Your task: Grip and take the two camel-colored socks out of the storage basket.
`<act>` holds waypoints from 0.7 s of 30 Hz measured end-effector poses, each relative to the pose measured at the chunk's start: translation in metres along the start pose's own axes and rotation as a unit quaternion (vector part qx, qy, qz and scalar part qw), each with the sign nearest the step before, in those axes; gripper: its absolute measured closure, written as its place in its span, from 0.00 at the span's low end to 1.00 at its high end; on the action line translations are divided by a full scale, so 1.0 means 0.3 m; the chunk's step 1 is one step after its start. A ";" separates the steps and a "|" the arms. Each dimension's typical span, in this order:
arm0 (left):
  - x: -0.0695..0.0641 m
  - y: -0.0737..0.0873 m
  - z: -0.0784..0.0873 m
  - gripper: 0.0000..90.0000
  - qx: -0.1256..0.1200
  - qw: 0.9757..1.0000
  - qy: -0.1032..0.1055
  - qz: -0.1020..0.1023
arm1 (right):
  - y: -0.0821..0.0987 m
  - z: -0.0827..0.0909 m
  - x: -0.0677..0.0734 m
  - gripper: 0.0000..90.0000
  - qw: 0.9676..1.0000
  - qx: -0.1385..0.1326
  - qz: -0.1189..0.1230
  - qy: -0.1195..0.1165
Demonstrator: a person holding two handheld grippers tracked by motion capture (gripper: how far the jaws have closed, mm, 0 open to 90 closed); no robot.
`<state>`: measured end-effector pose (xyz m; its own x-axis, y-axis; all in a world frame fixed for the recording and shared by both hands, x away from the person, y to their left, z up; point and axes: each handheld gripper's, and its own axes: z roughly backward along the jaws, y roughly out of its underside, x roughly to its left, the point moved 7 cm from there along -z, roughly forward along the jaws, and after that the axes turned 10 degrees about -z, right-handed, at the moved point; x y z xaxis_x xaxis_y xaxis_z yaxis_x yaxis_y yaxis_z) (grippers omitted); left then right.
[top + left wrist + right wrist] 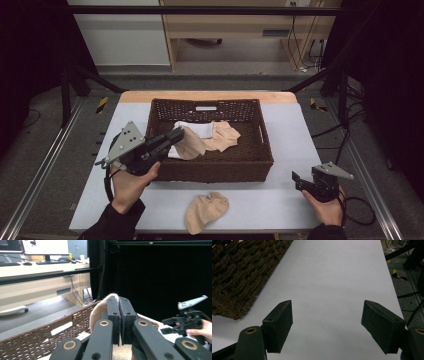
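My left gripper [178,135] is shut on a beige sock [192,146] and holds it above the left part of the brown wicker basket [215,170]. In the left gripper view the jaws [119,315] are pressed together, with the sock [98,311] bulging out to their left. Inside the basket lie another beige sock [223,135] and a white cloth [194,128]. A third beige sock [206,210] lies on the white table near the front edge. At the front right of the table my right gripper [298,180] [327,327] stands open over bare table, nothing between its pads.
The basket's woven wall [37,338] and one corner [237,277] are close to both grippers. The other hand's gripper [187,321] is visible far right in the left gripper view. Metal frame rails run along both table sides.
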<state>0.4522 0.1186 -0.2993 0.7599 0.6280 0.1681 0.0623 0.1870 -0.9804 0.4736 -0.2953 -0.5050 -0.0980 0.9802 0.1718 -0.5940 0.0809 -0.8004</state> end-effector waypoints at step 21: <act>-0.192 0.071 0.052 0.98 0.028 0.996 0.076 -0.021 | 0.000 0.005 0.000 0.28 1.000 -0.002 -0.001 0.000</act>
<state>0.3997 0.0982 -0.3282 0.8471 0.4975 0.1866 0.0627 0.2551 -0.9649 0.4725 -0.2957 -0.5041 -0.0966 0.9803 0.1722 -0.5907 0.0828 -0.8027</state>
